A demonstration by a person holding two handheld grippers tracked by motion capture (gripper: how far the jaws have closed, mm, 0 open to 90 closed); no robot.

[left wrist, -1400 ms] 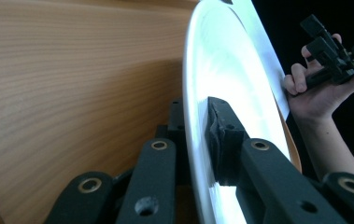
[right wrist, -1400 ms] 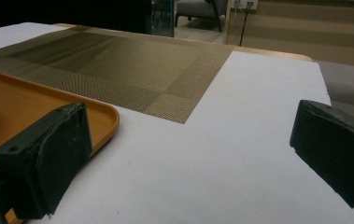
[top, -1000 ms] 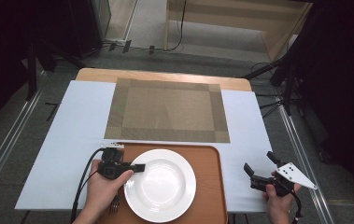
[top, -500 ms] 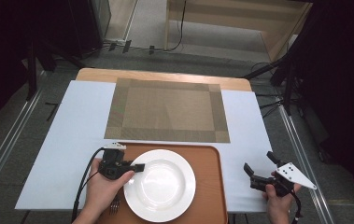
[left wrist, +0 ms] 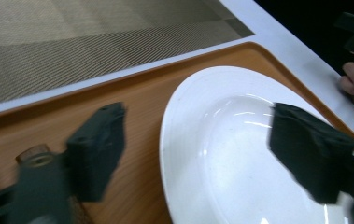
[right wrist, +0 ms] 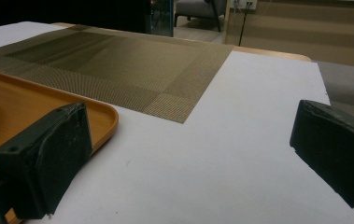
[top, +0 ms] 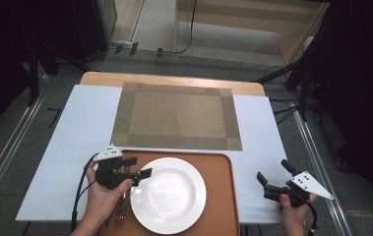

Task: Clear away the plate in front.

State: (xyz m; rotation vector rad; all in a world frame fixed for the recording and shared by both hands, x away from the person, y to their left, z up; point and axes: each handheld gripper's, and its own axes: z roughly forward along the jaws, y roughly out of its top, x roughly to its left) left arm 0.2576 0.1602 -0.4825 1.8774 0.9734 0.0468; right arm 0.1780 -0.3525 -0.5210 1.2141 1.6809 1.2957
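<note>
black claws (top: 137,167), grey triangular plates, black cables

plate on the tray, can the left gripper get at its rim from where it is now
Probably yes. The left gripper has just been opening, and its jaws now straddle the near left rim of the white plate without pressing on it. Nothing sits between them but the rim; the fork lies lower down.

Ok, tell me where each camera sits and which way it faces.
High view: above the person's side, looking forward and down on the table; both forearms, left gripper and right gripper enter from below.
Left gripper view: rides the left gripper, looking between its open jaws at the white plate on the tray.
Right gripper view: rides the right gripper, jaws open, facing the woven placemat.
Shared: tray and placemat appear in all three.
</note>
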